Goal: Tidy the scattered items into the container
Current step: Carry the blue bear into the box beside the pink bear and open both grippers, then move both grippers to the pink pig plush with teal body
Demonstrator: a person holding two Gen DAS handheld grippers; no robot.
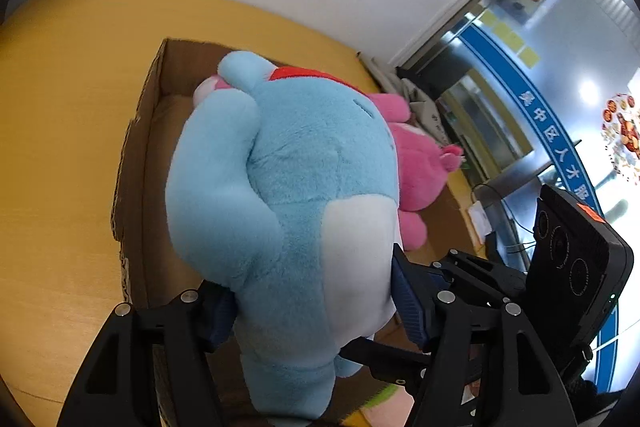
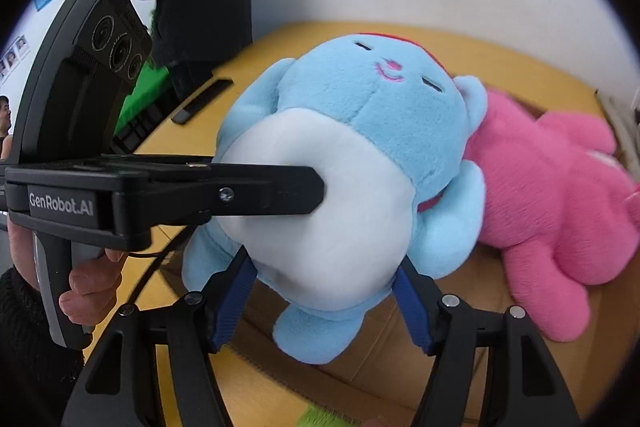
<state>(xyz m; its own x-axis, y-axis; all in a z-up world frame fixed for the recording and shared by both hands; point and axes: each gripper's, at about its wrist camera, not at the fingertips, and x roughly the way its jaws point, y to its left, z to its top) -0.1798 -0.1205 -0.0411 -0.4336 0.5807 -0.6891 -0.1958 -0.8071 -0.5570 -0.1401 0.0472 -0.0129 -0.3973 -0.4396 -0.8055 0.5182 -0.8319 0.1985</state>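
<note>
Both grippers gripped one blue plush toy point(image 1: 288, 187) above an open cardboard box point(image 1: 140, 163) that sat on the yellow wooden surface point(image 1: 60, 107).

In the left wrist view, the left gripper point(image 1: 316, 303) had its blue-padded fingers point(image 1: 408, 303) clamped on the toy's lower body, one on the blue side and one against the white belly patch. The toy's long axis ran away from the camera and up, its head toward the box's far wall, its feet toward the gripper. A red piece showed at the top of its head. The other gripper point(image 1: 568, 267) stood just to the right, close to the toy.

In the right wrist view, the right gripper point(image 2: 324, 299) held the blue plush toy point(image 2: 360, 155) at its lower body, its fingers point(image 2: 412, 307) pressed in on either side below the white belly. The face pointed up and away, tilted to the right, with the head farthest from the camera. The left gripper point(image 2: 316, 191) pressed into the belly from the left.

A pink plush toy point(image 2: 560, 195) lay inside the cardboard box point(image 2: 380, 359), touching the blue one's head and arm, near the box's right wall.
</note>
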